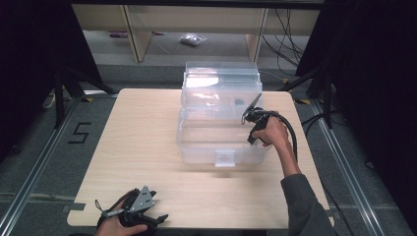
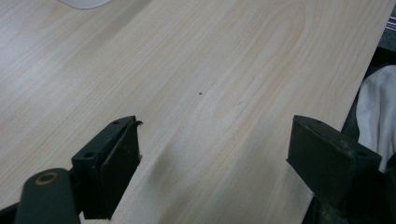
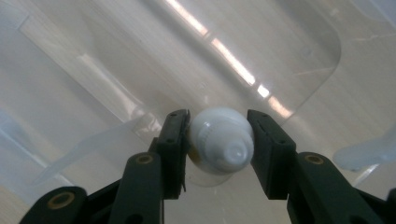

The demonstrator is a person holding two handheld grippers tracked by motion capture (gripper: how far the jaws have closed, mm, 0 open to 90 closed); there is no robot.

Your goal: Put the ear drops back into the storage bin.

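A clear plastic storage box with its lid raised stands at the middle back of the wooden table. My right gripper reaches over the box's right side. In the right gripper view its jaws are shut on a small white bottle, seen cap-on, with the box's clear bottom behind it. My left gripper rests at the table's front left edge. The left gripper view has it open, only bare wood between its jaws.
Wooden shelf legs and a small plastic bag are on the floor behind the table. Cables run at the back right. A white cloth lies past the table edge in the left gripper view.
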